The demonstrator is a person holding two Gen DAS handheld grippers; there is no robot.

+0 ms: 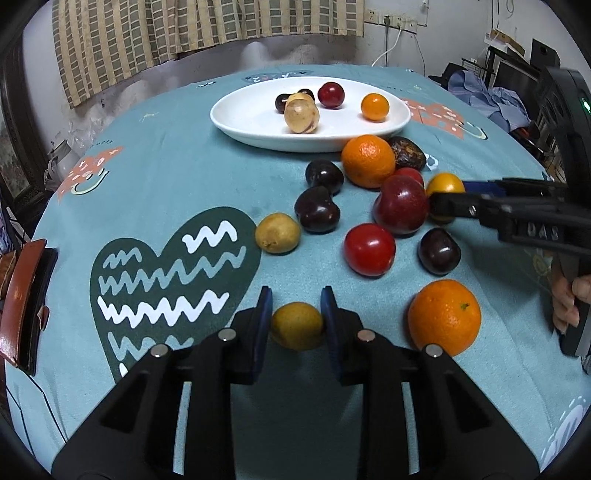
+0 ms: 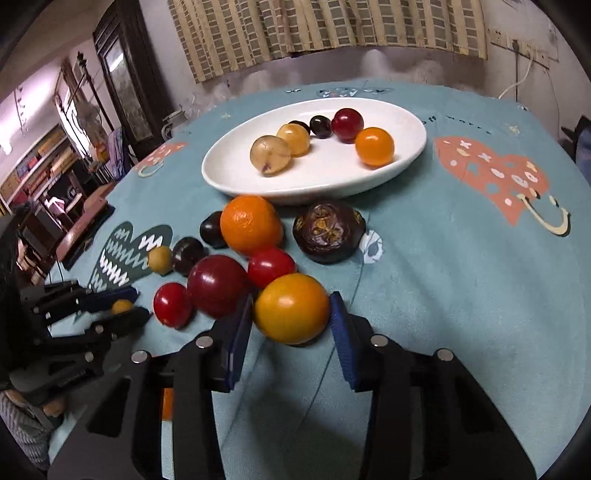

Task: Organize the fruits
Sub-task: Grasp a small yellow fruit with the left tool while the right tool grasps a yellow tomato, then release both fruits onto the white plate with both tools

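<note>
Here, at the near edge of the spread: one small yellow-green fruit [image 1: 297, 326], pinched between the two blue pads of the left gripper [image 1: 296, 306], both pads pressed against its sides. Whether resting on the cloth or just off it, hard to tell.

Further right: one yellow-orange tomato [image 2: 291, 308], clamped between the pads of the right gripper [image 2: 291, 297], a pad touching each flank, down at cloth level beside the loose pile.

Loose on the teal tablecloth [image 1: 184, 147], counted:
- two oranges, one [image 1: 367, 160] just in front of the plate, the other [image 1: 445, 319] near the left gripper
- three dark cherries [image 1: 324, 176] [image 1: 317, 210] [image 1: 439, 251]
- two red tomatoes [image 1: 369, 249] [image 1: 408, 173]
- one large dark-red plum [image 1: 400, 205], touching the right gripper's near finger
- one second yellow-green fruit [image 1: 277, 232], against a cherry
- one dark wrinkled fruit [image 2: 328, 230], just beside the far orange

Beyond the pile: one white oval plate [image 1: 240, 122] with six pieces in it. Two pale translucent balls [image 2: 269, 155] [image 2: 293, 138], two dark cherries, one [image 2: 319, 125] clear and one half hidden behind, one red round fruit [image 2: 347, 123], one orange-yellow tomato [image 2: 375, 146].

At the right edge of the left view: a hand [image 1: 565, 299] around the right gripper's handle. At the left edge of the table: one brown leather case [image 1: 22, 295]. Behind everything: a checked curtain [image 1: 184, 29].
</note>
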